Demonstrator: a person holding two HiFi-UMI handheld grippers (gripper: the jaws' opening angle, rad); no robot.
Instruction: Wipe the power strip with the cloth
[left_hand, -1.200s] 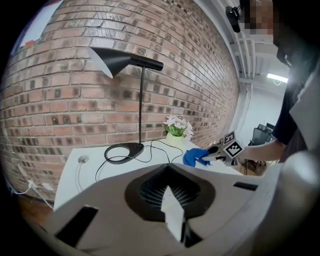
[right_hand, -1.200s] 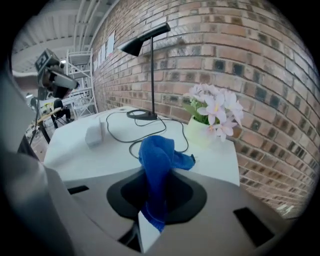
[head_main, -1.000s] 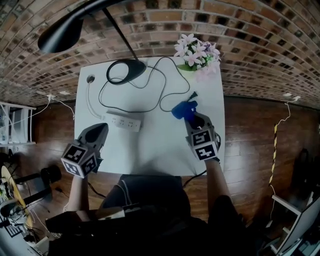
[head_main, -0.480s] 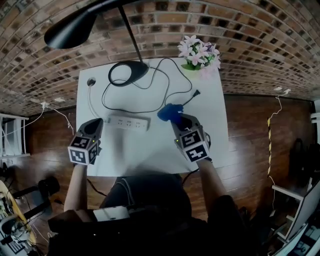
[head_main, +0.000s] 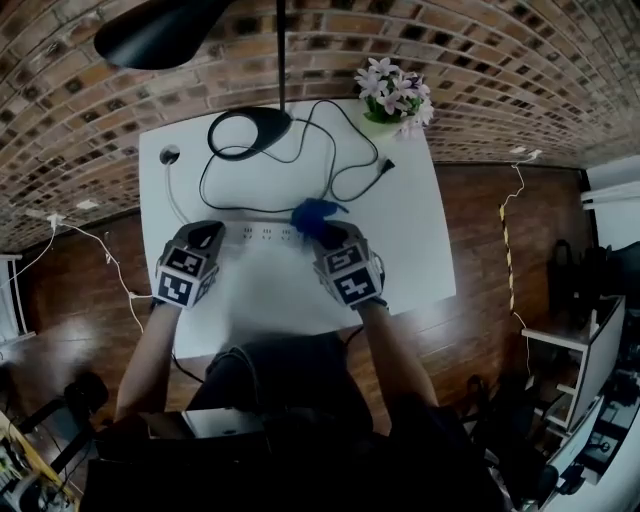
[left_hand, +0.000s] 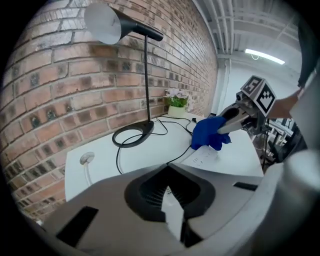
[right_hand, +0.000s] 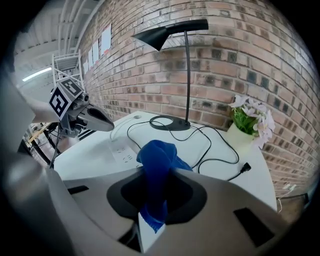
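I am pinching the blue cloth (right_hand: 157, 165) in my right gripper (head_main: 318, 235), its jaws pressing on a bunched fold while the rest is hanging out in front. My left gripper (head_main: 210, 233) is carrying nothing, its jaws pressed together. The white strip (head_main: 262, 233) is lying flat on the white worktop (head_main: 270, 295), its long axis running left to right in the head view, roughly along the worktop's near edge, sockets facing up. The cloth is sitting at the strip's right end. My left gripper is pointing down at its left end, though I cannot tell whether it is touching. A white lead (head_main: 176, 200) is curving from that left end back to a round white puck (head_main: 170, 155) near the far left corner. Behind the strip, a black lamp (head_main: 250, 128) is standing on its ring base, its shade reaching out over the far edge. Its black cable (head_main: 335, 160) is looping across the worktop, ending in a loose plug (head_main: 385, 165). A pot of pale flowers (head_main: 395, 95) is standing at the far right corner. A brick wall is backing the worktop, and dark wood flooring is showing on both sides.
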